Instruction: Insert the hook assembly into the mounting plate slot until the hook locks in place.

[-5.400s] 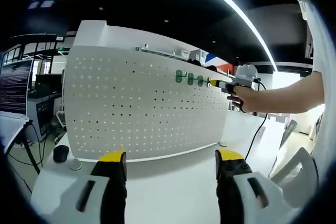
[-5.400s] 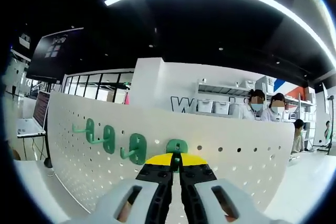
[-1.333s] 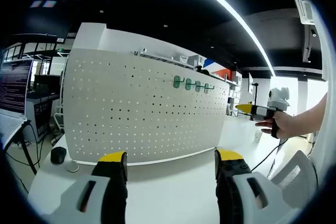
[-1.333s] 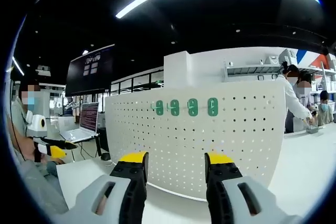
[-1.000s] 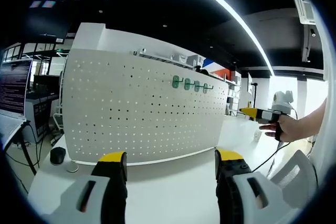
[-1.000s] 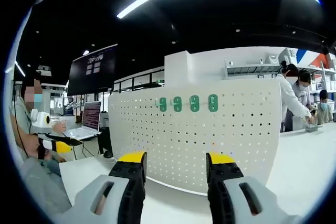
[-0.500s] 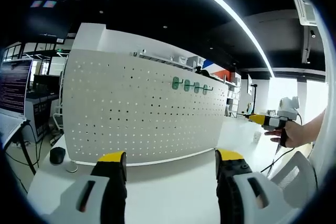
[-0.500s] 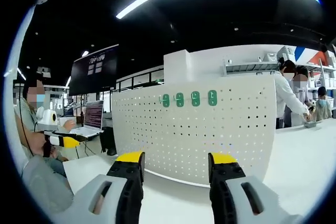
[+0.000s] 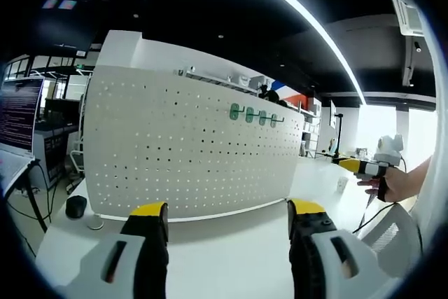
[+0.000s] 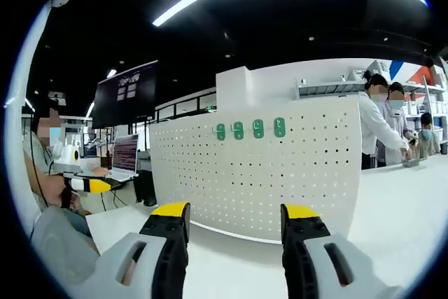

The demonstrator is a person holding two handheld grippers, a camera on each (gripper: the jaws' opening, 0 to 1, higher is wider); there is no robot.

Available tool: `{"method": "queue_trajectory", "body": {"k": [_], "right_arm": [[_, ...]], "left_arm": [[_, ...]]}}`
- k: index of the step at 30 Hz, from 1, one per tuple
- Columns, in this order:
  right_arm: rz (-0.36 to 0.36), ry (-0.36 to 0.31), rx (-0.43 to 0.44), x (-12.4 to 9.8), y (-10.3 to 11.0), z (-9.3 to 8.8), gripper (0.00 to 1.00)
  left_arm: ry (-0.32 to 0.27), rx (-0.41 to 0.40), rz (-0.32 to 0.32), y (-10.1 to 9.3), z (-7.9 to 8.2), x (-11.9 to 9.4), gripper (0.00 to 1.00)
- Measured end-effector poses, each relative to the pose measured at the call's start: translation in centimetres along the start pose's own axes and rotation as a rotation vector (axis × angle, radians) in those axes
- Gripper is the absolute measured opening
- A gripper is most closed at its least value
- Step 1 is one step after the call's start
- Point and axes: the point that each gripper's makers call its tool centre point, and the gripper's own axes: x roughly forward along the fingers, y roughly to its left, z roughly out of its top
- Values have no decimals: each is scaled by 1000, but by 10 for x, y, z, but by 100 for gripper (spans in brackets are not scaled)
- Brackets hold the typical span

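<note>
Left gripper view: left gripper (image 9: 227,216) held low over the white table (image 9: 231,257), jaws wide apart and empty, facing the white pegboard (image 9: 182,148) that stands upright on the table.
Four green hooks (image 9: 255,115) sit in a row in the pegboard's upper holes, well apart from both grippers; at the right edge a hand (image 9: 392,183) holds the right gripper (image 9: 343,163) level, pointing toward the board's end, a cable hanging below it; a dark round object (image 9: 75,206) lies on the table left of the board; in the right gripper view the right gripper (image 10: 234,218) also has its jaws spread wide with nothing between them, low before the pegboard (image 10: 280,173); the green hooks (image 10: 250,129) line its top; the left gripper (image 10: 94,185) shows at the left in a person's hand, its jaws' state unclear from there; a laptop (image 10: 124,162) stands behind it; people (image 10: 381,127) stand behind the board's right end.
</note>
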Motion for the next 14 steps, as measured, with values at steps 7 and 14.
{"method": "queue_trajectory", "body": {"k": [7, 14], "right_arm": [[-3, 1, 4, -1, 0, 0, 51], [-5, 0, 7, -1, -1, -1, 50]], "left_arm": [[0, 1, -1, 0, 0, 0, 72], [-1, 0, 2, 1, 0, 0, 72]]}}
